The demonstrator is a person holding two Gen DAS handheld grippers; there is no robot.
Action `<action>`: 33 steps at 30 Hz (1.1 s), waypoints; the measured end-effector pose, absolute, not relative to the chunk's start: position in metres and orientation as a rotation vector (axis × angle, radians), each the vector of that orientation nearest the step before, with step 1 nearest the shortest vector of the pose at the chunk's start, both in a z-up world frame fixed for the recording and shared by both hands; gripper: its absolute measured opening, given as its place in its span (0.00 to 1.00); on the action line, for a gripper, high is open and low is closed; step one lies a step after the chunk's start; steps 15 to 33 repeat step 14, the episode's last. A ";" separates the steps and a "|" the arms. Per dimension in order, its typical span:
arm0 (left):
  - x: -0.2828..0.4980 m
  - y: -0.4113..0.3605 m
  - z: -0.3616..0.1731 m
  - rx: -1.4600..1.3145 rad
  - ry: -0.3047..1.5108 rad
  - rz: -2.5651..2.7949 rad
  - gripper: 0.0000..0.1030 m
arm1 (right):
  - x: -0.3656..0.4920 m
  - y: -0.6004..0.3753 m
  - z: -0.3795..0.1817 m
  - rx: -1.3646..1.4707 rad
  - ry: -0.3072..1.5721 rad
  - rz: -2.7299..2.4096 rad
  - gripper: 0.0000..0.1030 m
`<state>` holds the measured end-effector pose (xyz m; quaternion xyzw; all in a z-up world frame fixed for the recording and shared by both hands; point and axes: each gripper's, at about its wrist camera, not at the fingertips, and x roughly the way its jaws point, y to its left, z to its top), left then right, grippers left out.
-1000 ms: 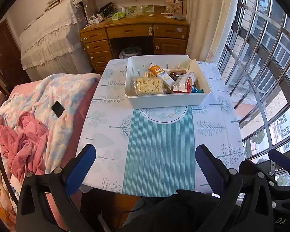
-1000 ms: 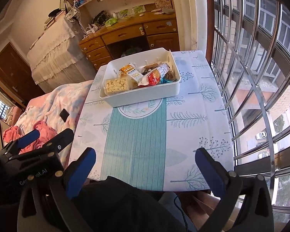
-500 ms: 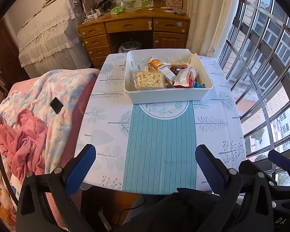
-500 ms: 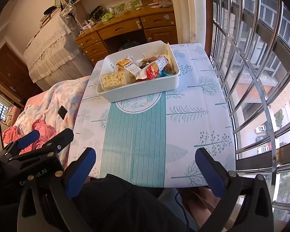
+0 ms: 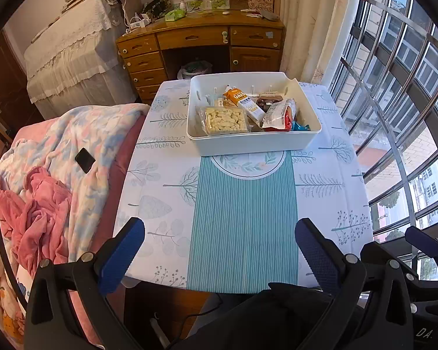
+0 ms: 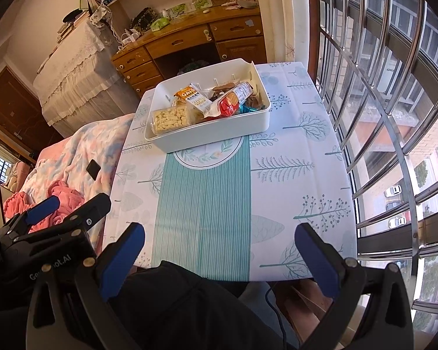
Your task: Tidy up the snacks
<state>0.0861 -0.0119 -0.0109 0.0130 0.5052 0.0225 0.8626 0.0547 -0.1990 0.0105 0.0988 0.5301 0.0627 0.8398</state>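
Note:
A white bin (image 5: 257,143) stands at the far end of the table (image 5: 242,204). It holds a clear pack of puffed snacks (image 5: 223,120), an orange oat packet (image 5: 242,102), a red and white packet (image 5: 280,113) and other small snacks. The bin also shows in the right wrist view (image 6: 219,134). My left gripper (image 5: 219,248) is open and empty, above the table's near edge. My right gripper (image 6: 219,253) is open and empty, near the same edge to the right of the left gripper (image 6: 67,213).
A bed with a floral blanket (image 5: 81,145) and a black phone (image 5: 85,159) lies left of the table. A wooden desk (image 5: 201,43) stands behind it. Barred windows (image 6: 394,116) run along the right. The person's dark-clothed lap (image 6: 175,306) is below the grippers.
Both grippers have drawn back and up from the table, so the bin sits farther away in both views. Both stay open and empty.

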 end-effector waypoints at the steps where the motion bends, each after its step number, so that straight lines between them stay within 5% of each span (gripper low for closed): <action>1: 0.086 -0.012 -0.011 0.028 1.060 0.047 0.99 | 0.055 -0.199 0.010 0.209 1.121 0.133 1.00; 33: 0.086 -0.011 -0.011 0.025 1.061 0.044 0.99 | 0.054 -0.198 0.010 0.211 1.122 0.134 1.00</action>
